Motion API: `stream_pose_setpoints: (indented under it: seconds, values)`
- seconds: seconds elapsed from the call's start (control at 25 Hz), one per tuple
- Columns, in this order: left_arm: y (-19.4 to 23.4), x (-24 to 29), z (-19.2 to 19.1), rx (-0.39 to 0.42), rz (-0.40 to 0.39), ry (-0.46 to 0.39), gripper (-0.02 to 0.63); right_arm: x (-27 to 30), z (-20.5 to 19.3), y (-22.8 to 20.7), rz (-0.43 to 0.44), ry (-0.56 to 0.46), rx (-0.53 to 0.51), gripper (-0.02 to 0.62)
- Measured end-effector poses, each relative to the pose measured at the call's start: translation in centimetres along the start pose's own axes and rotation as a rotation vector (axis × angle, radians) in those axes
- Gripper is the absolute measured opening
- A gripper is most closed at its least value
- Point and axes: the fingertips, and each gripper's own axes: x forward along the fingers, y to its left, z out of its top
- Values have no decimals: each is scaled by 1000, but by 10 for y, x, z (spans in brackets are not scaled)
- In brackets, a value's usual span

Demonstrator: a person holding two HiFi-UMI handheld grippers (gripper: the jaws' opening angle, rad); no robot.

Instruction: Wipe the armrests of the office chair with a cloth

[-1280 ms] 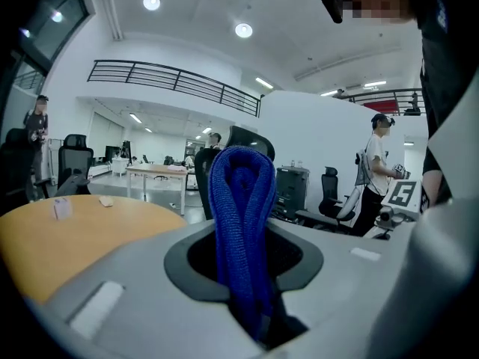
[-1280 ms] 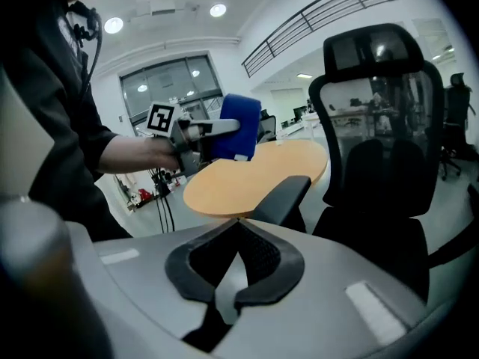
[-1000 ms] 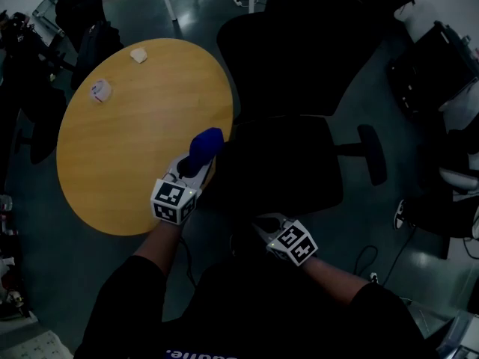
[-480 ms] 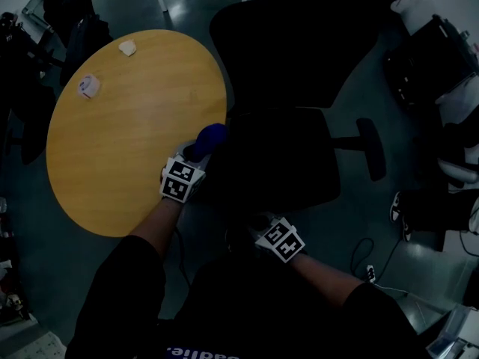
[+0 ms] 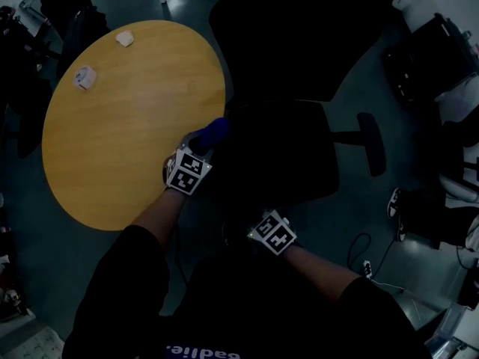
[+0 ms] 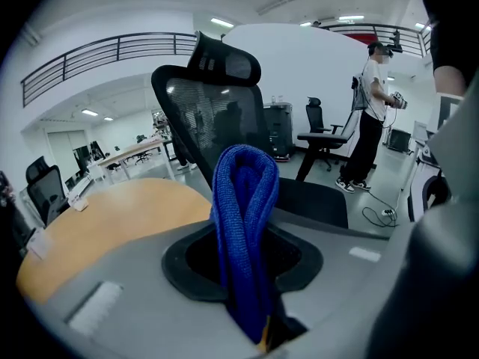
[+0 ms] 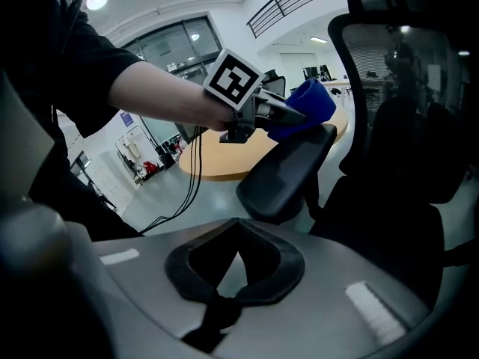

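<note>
My left gripper (image 5: 199, 151) is shut on a folded blue cloth (image 5: 212, 133), at the left side of the black office chair (image 5: 284, 152). In the left gripper view the cloth (image 6: 244, 223) stands up between the jaws, in front of the chair's mesh backrest (image 6: 213, 114). The right gripper view shows the left armrest (image 7: 288, 169), with the cloth (image 7: 310, 105) resting at its far end. My right gripper (image 5: 262, 224) hangs low at the seat's front, shut with nothing in it (image 7: 233, 275). The right armrest (image 5: 372, 154) sticks out on the other side.
A round wooden table (image 5: 112, 126) stands left of the chair, with two small white items (image 5: 84, 77) at its far side. More dark chairs and bags (image 5: 434, 58) stand around. A cable (image 5: 367, 264) lies on the floor. A person (image 6: 372, 118) stands in the background.
My left gripper has carried the blue cloth off the table's edge, rightward to the chair's left armrest. The right gripper has shifted a little left.
</note>
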Motion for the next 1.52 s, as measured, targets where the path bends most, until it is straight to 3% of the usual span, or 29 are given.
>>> stream_pose_setpoints:
  seconds: [1.12, 1.52]
  values:
    - [-106, -66, -30, -64, -75, 3, 110, 10, 2, 10, 20, -47, -4, 4]
    - [-166, -91, -45, -109, -107, 31, 110, 7, -9, 12, 41, -31, -40, 5]
